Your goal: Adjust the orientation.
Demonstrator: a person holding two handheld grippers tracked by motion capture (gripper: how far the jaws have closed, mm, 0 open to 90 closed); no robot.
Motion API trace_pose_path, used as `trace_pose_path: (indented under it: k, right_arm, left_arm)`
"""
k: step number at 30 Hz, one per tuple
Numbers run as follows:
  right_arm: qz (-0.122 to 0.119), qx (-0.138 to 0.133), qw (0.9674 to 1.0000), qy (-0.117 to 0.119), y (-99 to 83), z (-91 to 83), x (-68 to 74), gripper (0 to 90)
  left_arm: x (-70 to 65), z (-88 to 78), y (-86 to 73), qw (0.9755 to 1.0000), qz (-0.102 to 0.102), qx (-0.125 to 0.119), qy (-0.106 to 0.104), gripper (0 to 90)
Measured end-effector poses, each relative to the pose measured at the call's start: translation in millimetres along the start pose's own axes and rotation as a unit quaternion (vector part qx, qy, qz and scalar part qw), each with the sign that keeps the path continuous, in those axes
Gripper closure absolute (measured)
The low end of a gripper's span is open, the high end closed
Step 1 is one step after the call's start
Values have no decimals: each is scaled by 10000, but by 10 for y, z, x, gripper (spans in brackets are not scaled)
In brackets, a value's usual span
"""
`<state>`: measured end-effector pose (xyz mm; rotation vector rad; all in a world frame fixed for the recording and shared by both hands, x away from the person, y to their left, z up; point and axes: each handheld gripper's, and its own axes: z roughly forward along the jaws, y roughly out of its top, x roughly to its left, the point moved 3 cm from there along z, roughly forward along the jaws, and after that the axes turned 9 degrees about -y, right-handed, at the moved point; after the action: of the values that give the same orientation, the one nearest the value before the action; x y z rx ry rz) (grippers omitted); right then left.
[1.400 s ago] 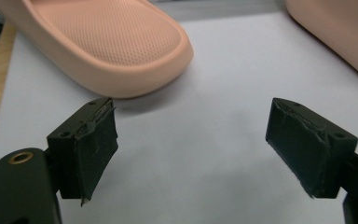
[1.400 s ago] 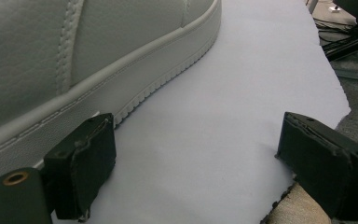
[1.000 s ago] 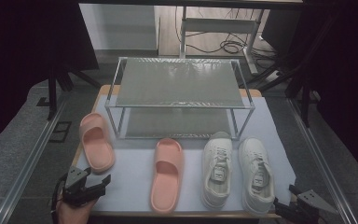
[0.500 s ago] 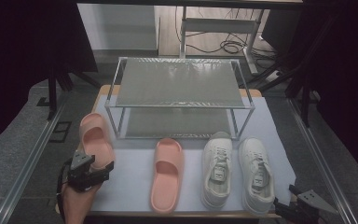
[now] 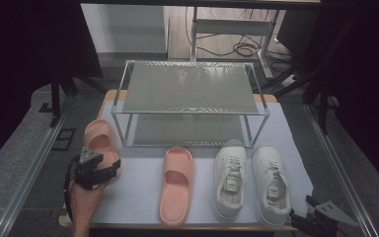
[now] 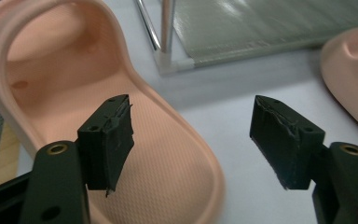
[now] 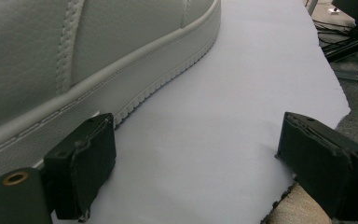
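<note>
Surface: white sheet (image 5: pixel 138 197) over a table, dark curtains around, cables on the floor behind.
Rack: two-tier wire shelf (image 5: pixel 190 89) at the far half of the sheet; both tiers bare, front side open for loading.
Left gripper (image 5: pixel 109 169): over the heel of the left pink slipper (image 5: pixel 100 143); jaws have just been closing, one pad (image 6: pixel 109 140) above the footbed, the other outside the slipper's edge, so the sidewall lies between them; not yet pressed.
Purpose, judged: straddling the rim gives a firm pinch for lifting.
Second pink slipper (image 5: pixel 176 183): at the middle, toe toward the rack, apart from the first.
White sneakers (image 5: pixel 251 180): paired side by side, right of it.
Right gripper (image 5: pixel 321 217): parked at the near right corner, jaws apart, holding nothing, sneaker sole (image 7: pixel 135 88) just beside.
Clearance: bare sheet between the slippers; rack leg (image 6: pixel 167 28) near the slipper's toe.
</note>
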<state>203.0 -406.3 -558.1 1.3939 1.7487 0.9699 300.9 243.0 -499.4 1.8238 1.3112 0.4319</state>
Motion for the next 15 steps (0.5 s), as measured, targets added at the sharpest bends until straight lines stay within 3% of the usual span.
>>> trace_pose_path:
  k: [9, 15]
  right_arm:
    - [2, -3, 10000, 0, 0, 0, 0, 117]
    - [0, -2, 10000, 2, -1, 0, 0, 116]
  left_arm:
    - [107, 179, 198, 9997, -41, 185, 171, 344]
    - [188, 307, 328, 9987, -141, 265, 417, 391]
